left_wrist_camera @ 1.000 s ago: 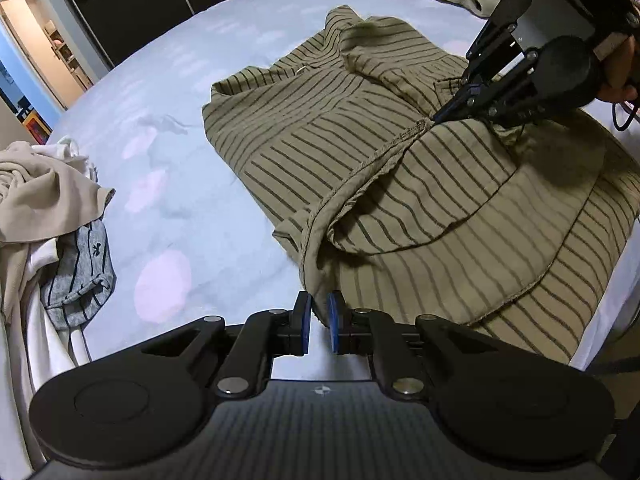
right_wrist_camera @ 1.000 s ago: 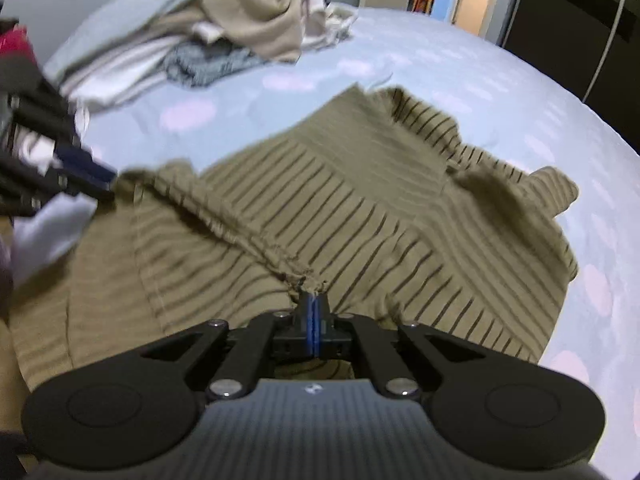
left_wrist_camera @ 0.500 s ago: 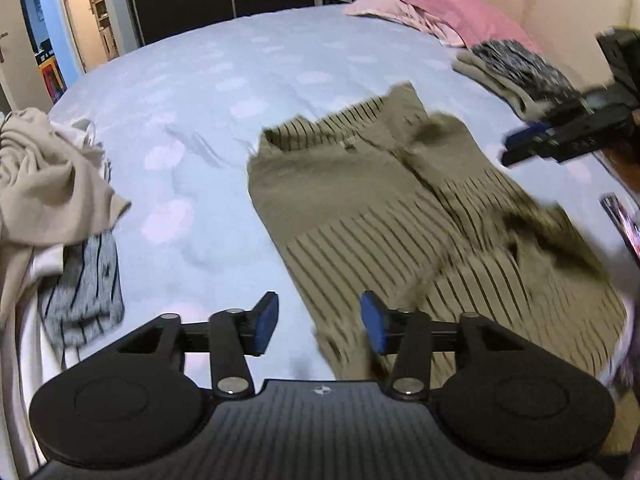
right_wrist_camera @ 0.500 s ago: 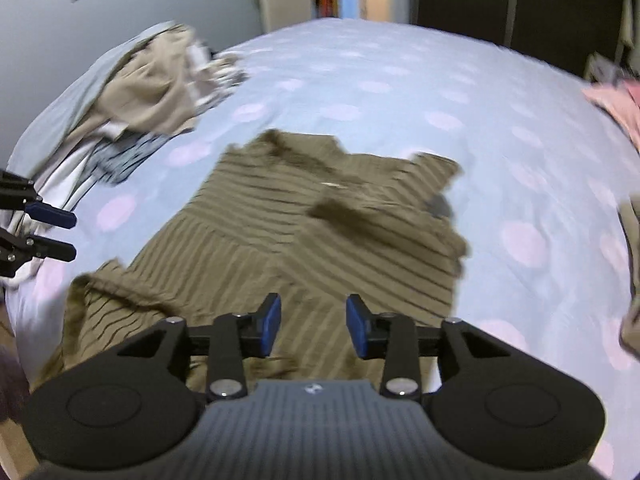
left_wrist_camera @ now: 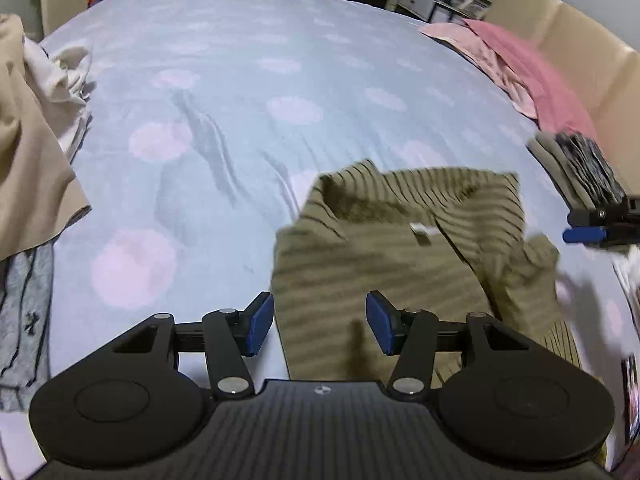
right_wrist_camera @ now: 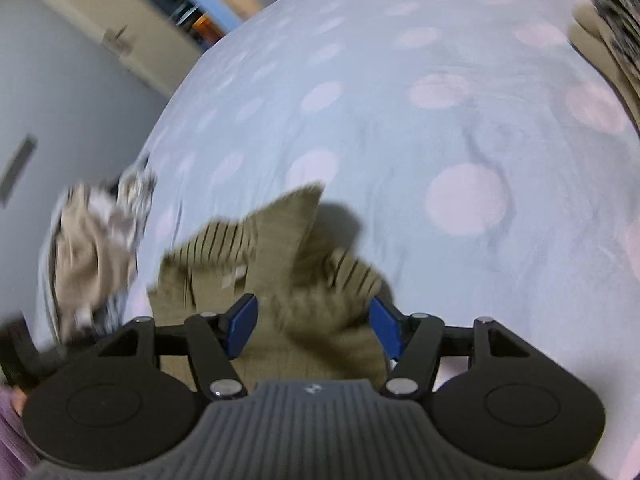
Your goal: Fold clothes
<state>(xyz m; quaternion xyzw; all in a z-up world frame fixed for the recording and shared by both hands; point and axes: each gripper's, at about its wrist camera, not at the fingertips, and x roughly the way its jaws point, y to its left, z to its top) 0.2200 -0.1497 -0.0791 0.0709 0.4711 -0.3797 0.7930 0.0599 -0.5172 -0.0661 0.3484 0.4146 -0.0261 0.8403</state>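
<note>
Olive striped top (left_wrist_camera: 400,248) is lying on the dotted bed sheet (left_wrist_camera: 248,92), partly folded w/ its collar and label facing up, directly ahead of and beneath both grippers. Judging by this, one fold is down and hands are resetting for the next.

Left gripper (left_wrist_camera: 320,320) is hovering over the top's near-left edge, jaws spread wide, nothing btwn the blue pads (left_wrist_camera: 260,322). Right gripper (right_wrist_camera: 314,326) is hanging above the bunched sleeve side, jaws likewise apart and empty; its view is blurred, so exact height over the cloth is unclear.

Next move prob calls for lowering each gripper to an edge or corner, pinching a single layer, then lifting both together so the cloth isn't dragging.

Unfolded pile (left_wrist_camera: 28,128) is sitting well to the left gripper's left; folded stack (left_wrist_camera: 576,172) far ahead-right of it.
</note>
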